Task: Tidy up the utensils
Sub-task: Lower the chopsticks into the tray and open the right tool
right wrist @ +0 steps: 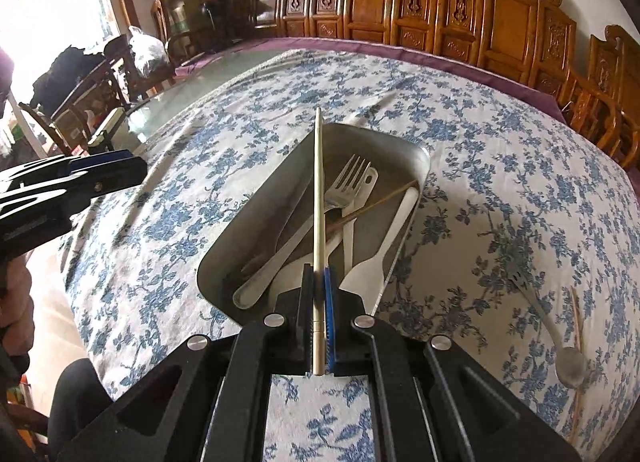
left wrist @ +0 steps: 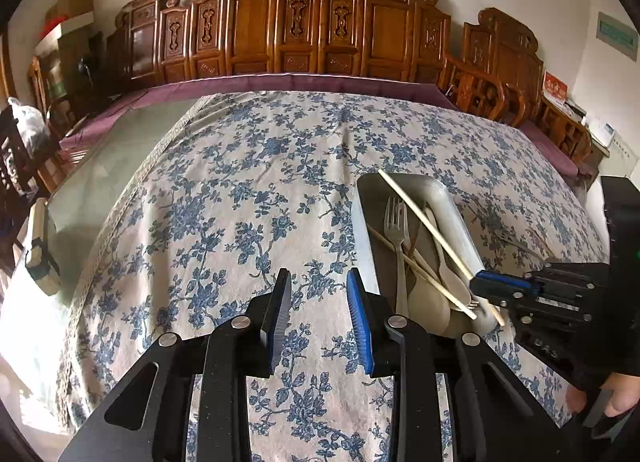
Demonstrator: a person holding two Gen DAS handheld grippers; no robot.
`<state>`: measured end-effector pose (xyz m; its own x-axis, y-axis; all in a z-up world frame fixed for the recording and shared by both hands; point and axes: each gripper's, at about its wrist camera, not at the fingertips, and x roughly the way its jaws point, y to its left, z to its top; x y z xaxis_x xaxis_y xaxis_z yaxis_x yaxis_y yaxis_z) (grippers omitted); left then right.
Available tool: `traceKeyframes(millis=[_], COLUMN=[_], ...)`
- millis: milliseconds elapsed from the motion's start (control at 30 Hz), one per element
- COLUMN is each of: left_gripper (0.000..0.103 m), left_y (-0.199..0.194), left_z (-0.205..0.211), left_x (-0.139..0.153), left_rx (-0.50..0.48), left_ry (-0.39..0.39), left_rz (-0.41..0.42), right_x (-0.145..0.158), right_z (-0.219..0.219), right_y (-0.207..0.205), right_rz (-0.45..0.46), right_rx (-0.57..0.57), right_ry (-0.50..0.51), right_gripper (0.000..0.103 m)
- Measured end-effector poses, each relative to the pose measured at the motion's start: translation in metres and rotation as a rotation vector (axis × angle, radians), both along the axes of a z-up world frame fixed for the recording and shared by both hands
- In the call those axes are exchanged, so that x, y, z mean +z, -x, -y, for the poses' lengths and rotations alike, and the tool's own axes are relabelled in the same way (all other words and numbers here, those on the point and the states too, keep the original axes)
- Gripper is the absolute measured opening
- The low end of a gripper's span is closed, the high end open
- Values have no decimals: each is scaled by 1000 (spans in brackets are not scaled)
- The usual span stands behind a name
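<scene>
A metal tray [right wrist: 423, 158] lies on the blue-flowered tablecloth and holds a steel fork [right wrist: 349, 182], white spoons [right wrist: 370, 266] and a thin brown chopstick [right wrist: 374, 203]. My right gripper [right wrist: 318, 282] is shut on a pale chopstick [right wrist: 318, 190], which points out over the tray. In the left wrist view the same tray [left wrist: 368, 186] is at the right, with the right gripper [left wrist: 494, 287] holding the pale chopstick [left wrist: 420, 214] above it. My left gripper [left wrist: 320, 304] stands open over bare cloth left of the tray, with nothing between its fingers.
A metal utensil [right wrist: 560, 354] and a thin stick [right wrist: 576, 314] lie on the cloth to the right of the tray. Carved wooden chairs [left wrist: 296, 22] line the far side of the table. Bare glass tabletop [left wrist: 116, 158] shows at the left.
</scene>
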<state>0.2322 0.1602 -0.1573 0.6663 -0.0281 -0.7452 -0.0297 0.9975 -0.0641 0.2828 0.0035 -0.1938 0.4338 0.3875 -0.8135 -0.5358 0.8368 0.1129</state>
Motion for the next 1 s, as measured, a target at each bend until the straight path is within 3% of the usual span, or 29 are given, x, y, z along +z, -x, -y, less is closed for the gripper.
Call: traceKeyframes(millis=[200, 433, 533, 600, 867, 1000], left_gripper=[28, 32, 35, 46, 48, 48], left_y=[2, 2, 3, 3, 5, 6], left_z=[-4, -6, -7, -6, 6, 14], left_x=[-3, -4, -3, -3, -4, -3], left_rx=[0, 3, 5, 6, -14, -28], left_ry=[3, 13, 15, 15, 5, -1], left_rz=[-7, -8, -7, -2, -5, -7], right_x=[-17, -28, -25, -21, -3, 8], right_z=[-10, -8, -8, -8, 6, 21], right_y=[-9, -21, -18, -16, -1, 10], right_rz=[-25, -71, -64, -50, -14, 15], right_rx=[-22, -72, -53, -42, 14, 25], right_ry=[44, 4, -29, -33, -61, -77], right_gripper=[6, 7, 7, 7, 7, 14])
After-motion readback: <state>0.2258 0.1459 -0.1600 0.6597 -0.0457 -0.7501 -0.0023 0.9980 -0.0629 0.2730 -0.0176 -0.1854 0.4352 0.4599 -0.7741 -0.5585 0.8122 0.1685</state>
